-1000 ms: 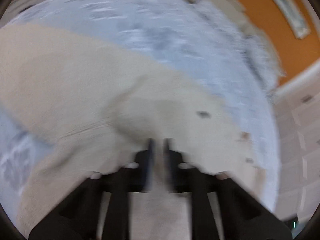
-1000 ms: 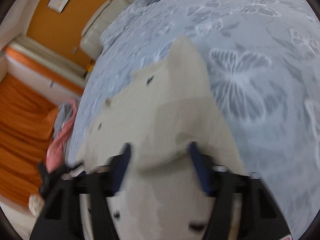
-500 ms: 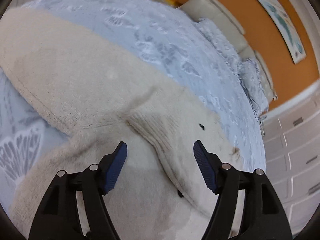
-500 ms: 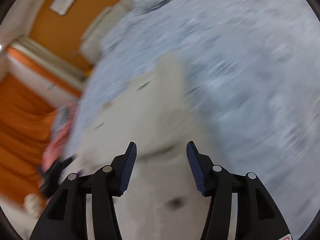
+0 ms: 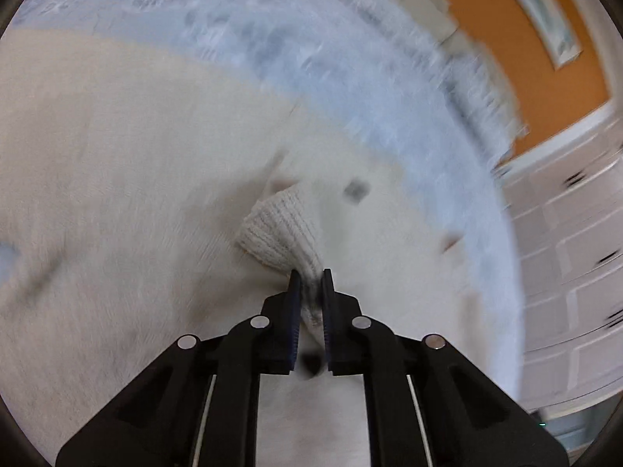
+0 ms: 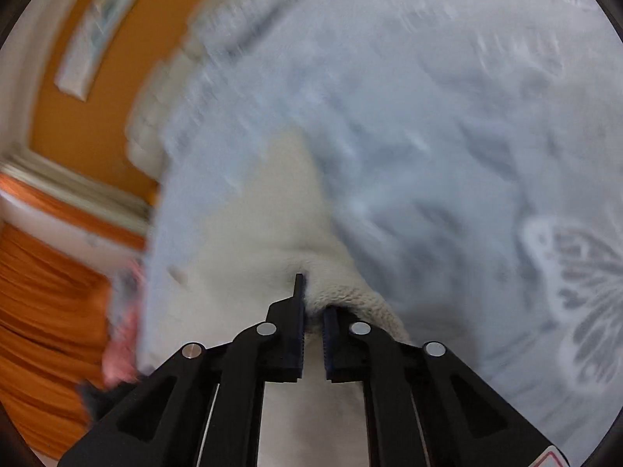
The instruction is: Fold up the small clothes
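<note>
Left wrist view: the left gripper (image 5: 309, 278) has just closed its jaws on the ribbed cuff (image 5: 282, 231) of the cream sweater (image 5: 117, 179), which lies spread on the bed (image 5: 350, 78) with its bulk running up and to the left from the pinch. In the right wrist view the right gripper (image 6: 313, 295) has likewise just clamped a fuzzy edge of the same garment, whose long run stretches straight ahead from that pinch. With both ends pinched, the fold probably turns on carrying the cuff across the body.
</note>
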`<state>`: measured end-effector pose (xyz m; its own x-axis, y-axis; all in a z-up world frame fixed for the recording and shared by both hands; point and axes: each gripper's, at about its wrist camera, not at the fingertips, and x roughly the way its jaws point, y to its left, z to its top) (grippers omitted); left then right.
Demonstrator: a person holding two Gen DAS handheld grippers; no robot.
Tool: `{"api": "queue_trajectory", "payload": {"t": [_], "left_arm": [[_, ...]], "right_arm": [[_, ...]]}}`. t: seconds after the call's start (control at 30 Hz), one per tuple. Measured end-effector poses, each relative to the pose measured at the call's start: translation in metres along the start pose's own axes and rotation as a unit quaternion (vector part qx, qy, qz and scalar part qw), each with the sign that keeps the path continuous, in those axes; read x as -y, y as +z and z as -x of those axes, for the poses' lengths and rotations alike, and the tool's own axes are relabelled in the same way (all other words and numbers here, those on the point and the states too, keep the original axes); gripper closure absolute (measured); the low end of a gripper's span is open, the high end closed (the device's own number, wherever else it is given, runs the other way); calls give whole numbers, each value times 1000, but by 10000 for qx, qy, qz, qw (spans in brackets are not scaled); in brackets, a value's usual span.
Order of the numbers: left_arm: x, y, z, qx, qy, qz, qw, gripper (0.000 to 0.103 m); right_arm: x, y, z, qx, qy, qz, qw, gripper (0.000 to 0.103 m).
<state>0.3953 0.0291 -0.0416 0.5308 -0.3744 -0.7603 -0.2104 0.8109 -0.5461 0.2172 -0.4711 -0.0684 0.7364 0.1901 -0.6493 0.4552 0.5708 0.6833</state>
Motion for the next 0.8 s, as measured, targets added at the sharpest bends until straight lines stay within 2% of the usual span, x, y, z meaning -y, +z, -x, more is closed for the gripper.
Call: {"api": "queue_trajectory", "payload": {"t": [0.03, 0.13, 0.2, 0.27, 0.3, 0.37, 0.43, 0.47, 0.5, 0.53, 0.57, 0.6, 0.63, 0.67, 0.7, 0.77, 0.8], "left_arm": [[-5, -5, -1, 33, -54, 70, 10000, 94], [-14, -9, 6, 118, -284, 284, 9991, 94], [-13, -10, 6, 124, -242, 217, 9994, 94], [-10, -10, 5, 159, -143, 90, 9997, 94], [-6, -9, 4, 177, -83, 26, 9998, 94], [-1, -11, 5, 214, 33, -85, 9997, 94], [-1, -10, 4, 189, 63, -82, 9998, 94], [-4, -10, 4, 165, 55, -89, 9998, 93], [-6, -9, 4, 132, 42, -106, 9998, 93], [-7, -9, 5, 103, 18, -125, 9999, 93], [-8, -8, 5, 76, -14, -174, 9998, 93], [-8, -7, 4, 64, -40, -224, 9997, 93], [-9, -8, 3, 78, -51, -284, 9996, 93], [-9, -9, 2, 101, -47, -304, 9995, 92], [-9, -11, 2, 149, -46, -281, 9995, 92], [-10, -12, 4, 170, -105, -175, 9996, 92], [-13, -11, 7, 139, -194, -83, 9997, 91]], "right_arm": [[2, -2, -2, 8, 80, -7, 10000, 101], [-13, -15, 19, -50, -225, 229, 9995, 92], [-27, -24, 44, 318, -604, 595, 9959, 86], [-45, -28, 57, 731, -898, 997, 9883, 85], [-55, -21, 54, 695, -810, 1205, 9870, 85], [-84, -20, 26, 248, -718, 1799, 9807, 86], [-106, -25, -4, -201, -706, 2485, 9659, 90], [-109, -33, -25, -512, -948, 2937, 9498, 98], [-107, -32, -36, -659, -1190, 3137, 9397, 100], [-95, -21, -43, -656, -1389, 3128, 9373, 103], [-83, -6, -38, -516, -1373, 2855, 9471, 103], [-68, 12, -29, -313, -1491, 2397, 9588, 103], [-54, 27, -17, -163, -1436, 1827, 9725, 103], [-48, 31, -9, -115, -1344, 1544, 9788, 103], [-54, 28, -5, -68, -1405, 1520, 9783, 103], [-89, -2, -11, -309, -1453, 2569, 9549, 97], [-99, -14, -19, -376, -1543, 3069, 9384, 100]]}}
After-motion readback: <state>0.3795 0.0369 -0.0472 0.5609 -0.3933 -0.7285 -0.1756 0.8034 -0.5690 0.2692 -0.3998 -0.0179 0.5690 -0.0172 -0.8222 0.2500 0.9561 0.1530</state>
